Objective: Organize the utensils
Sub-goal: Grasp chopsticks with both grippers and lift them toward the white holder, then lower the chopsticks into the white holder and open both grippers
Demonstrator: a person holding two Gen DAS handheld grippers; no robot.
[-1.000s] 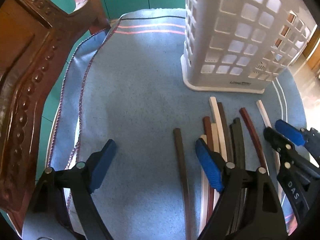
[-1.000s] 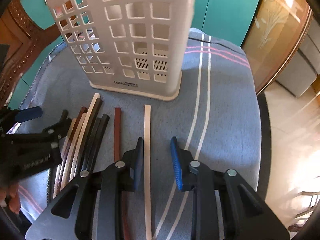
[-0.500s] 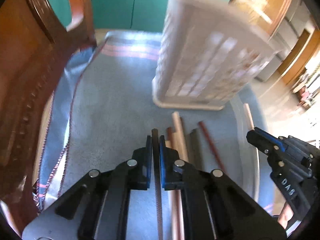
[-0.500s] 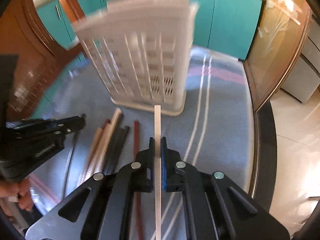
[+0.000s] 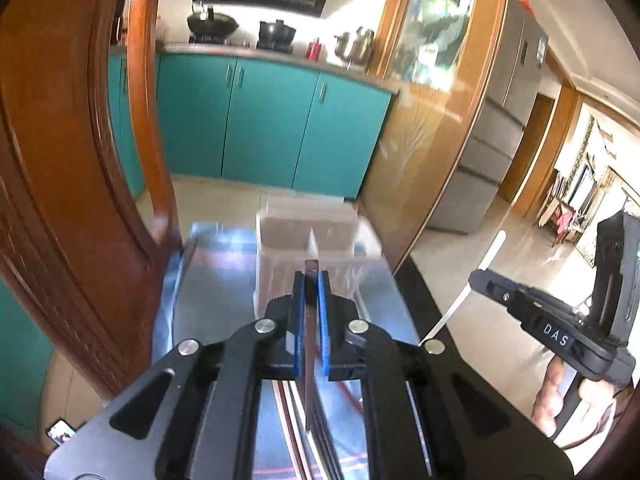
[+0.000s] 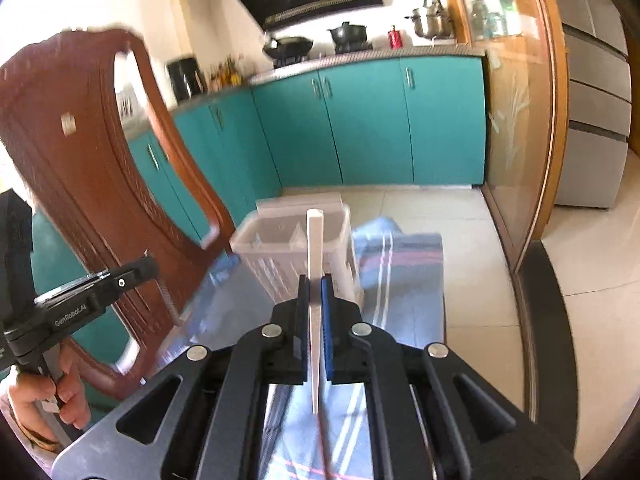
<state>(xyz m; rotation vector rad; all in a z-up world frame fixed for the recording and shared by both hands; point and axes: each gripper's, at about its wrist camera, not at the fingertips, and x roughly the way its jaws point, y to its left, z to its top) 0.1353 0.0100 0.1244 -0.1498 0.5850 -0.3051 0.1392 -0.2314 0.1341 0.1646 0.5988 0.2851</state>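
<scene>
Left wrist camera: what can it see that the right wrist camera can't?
Only the left wrist view shows the dark chopstick clamped in the left gripper, with the right gripper off to the side. Only the right wrist view shows the black appliance and bottles on the counter. Both show the white basket, the white chopstick, teal cabinets, the wooden chair and the blue cloth.

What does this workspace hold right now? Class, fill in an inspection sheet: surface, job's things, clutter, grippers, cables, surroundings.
Surface: blue striped cloth over the table.
Job's things: white holder basket; dark chopstick; white chopstick; more chopsticks lying on the cloth.
Clutter: nothing seen.
Grippers: left gripper shut on the dark chopstick; right gripper shut on the white chopstick.
Cables: nothing seen.
Surroundings: wooden chair, teal cabinets, stove pots.
</scene>
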